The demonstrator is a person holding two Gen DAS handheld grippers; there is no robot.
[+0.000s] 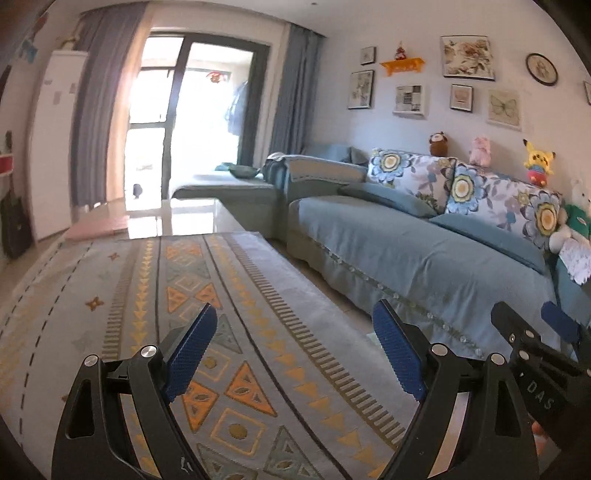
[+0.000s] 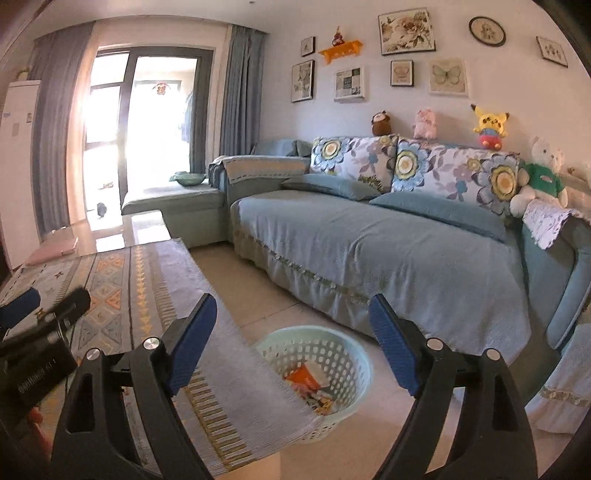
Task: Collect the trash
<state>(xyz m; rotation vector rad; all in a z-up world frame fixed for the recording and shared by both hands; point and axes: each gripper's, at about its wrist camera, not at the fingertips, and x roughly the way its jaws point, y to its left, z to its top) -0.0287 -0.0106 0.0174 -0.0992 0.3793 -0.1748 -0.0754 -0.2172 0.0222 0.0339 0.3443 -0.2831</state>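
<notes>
A blue-covered sofa [image 2: 369, 236] ran along the right wall, floral cushions [image 2: 351, 158] propped at its back and plush toys [image 2: 489, 123] lined above them. Framed pictures [image 2: 406, 31] and an orange shelf [image 2: 340, 50] hung on the pale wall. At the far left, a glass door [image 1: 184, 110] blazed with daylight between grey-blue curtains [image 1: 291, 92]. A patterned cloth [image 1: 203, 314] covered the near table, above a beige tiled floor [image 2: 266, 302]

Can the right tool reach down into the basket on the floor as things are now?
Probably yes. The right tool is open above the basket, whose top is uncovered; only the table's cloth overlaps its near rim.
</notes>
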